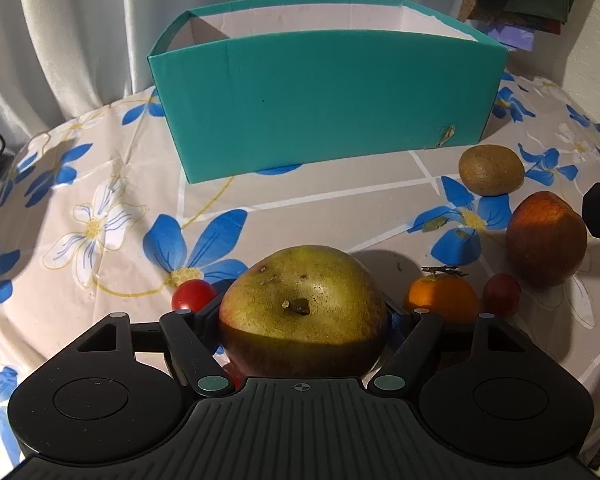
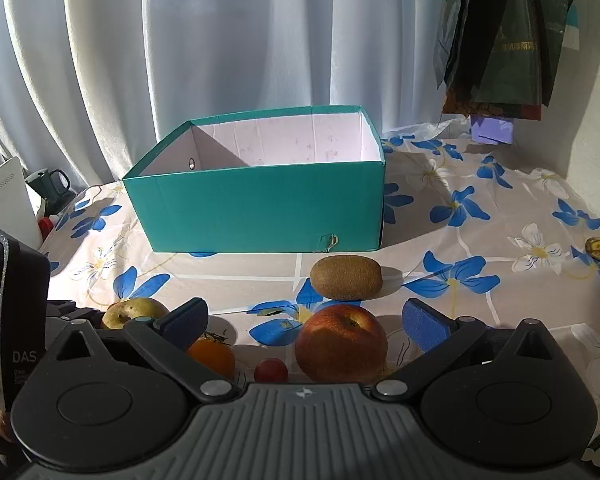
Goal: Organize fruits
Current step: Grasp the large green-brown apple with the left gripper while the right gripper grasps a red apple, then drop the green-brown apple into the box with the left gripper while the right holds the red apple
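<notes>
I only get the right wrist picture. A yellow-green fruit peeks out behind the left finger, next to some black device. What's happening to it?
Observer: The left wrist view shows the left gripper closed on that greenish apple, clamping it from both sides.
Operator: Is there any fruit over there that I'm missing?
Observer: Yes, a small red tomato sits on the tablecloth just left of that apple. Your view doesn't show it.
</notes>
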Action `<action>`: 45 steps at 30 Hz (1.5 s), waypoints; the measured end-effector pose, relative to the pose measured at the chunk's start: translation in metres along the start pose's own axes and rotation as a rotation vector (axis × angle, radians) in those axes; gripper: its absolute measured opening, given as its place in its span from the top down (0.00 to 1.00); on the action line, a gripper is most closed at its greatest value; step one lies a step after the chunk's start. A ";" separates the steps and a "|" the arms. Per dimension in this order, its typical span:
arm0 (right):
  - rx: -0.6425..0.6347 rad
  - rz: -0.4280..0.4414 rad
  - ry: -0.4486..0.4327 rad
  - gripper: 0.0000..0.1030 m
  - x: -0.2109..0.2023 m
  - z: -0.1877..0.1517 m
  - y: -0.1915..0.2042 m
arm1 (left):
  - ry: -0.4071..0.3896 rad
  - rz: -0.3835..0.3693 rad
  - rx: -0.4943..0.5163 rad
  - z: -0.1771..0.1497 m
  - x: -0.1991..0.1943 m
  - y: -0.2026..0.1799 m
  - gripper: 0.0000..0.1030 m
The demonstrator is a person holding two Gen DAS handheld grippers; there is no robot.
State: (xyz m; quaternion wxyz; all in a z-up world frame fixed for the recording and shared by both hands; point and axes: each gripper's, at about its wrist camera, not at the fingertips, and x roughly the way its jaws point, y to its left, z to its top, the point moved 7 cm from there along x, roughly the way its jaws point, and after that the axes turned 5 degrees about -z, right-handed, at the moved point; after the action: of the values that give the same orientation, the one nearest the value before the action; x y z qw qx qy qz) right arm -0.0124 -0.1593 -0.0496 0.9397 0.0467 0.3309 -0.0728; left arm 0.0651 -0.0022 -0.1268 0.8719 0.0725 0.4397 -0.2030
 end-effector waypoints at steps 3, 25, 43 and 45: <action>-0.003 -0.011 0.005 0.00 0.004 0.000 -0.001 | 0.001 0.000 -0.026 0.001 -0.007 0.005 0.24; 0.018 -0.091 0.187 0.30 0.083 -0.035 -0.016 | -0.021 0.011 0.015 0.012 -0.038 0.003 0.24; 0.108 -0.099 0.073 0.31 0.049 -0.009 -0.037 | -0.036 0.044 0.017 0.041 -0.052 -0.001 0.24; 0.116 -0.090 0.051 0.31 0.043 -0.003 -0.038 | -0.040 0.047 0.014 0.050 -0.055 -0.002 0.24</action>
State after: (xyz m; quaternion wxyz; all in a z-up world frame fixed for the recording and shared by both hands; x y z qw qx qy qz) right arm 0.0126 -0.2007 -0.0802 0.9225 0.0877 0.3517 -0.1330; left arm 0.0717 -0.0028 -0.0528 0.8844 0.0849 0.4191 -0.1870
